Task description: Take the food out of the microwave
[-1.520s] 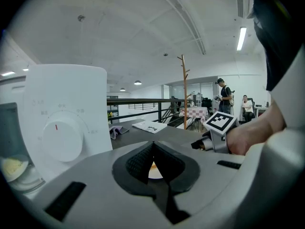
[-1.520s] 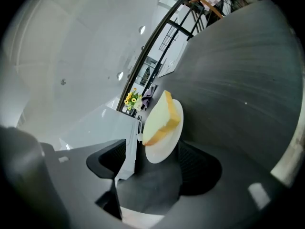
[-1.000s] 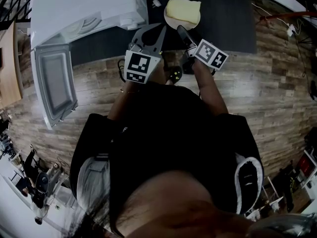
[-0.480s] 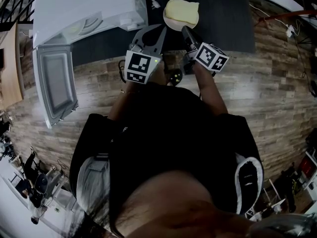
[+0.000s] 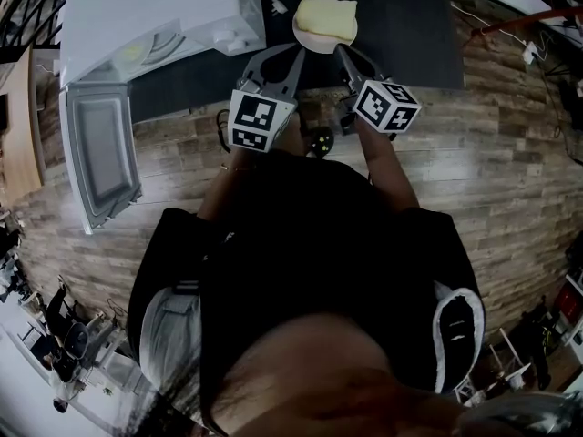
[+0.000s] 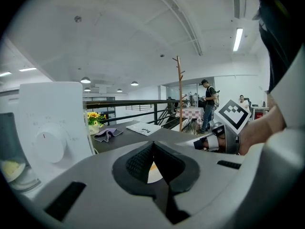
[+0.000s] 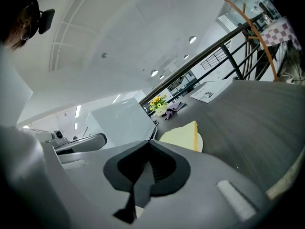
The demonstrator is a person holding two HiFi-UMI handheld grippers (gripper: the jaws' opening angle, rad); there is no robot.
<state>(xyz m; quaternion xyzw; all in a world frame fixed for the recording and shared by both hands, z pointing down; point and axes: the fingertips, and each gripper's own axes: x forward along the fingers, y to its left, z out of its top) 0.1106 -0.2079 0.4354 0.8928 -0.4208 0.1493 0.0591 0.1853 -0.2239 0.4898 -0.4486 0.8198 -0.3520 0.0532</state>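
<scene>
Dark, matt bench (image 5: 410,44) runs along plank flooring (image 5: 483,153), its surface bare to the right of the plate and out to its far edge. At its left end stands a boxy white microwave (image 5: 155,16), whose door (image 5: 98,148) hangs open over the floor. A round white plate (image 5: 310,42) sits on the bench just right of the microwave and carries the food (image 5: 326,15), a pale yellow slab with smooth faces. In the head view its long side runs left to right. The left tool (image 6: 151,149) is clenched on nothing, short of the plate. The right tool (image 7: 148,149) is clenched too, its ribbed dark tips at the plate's near rim.
</scene>
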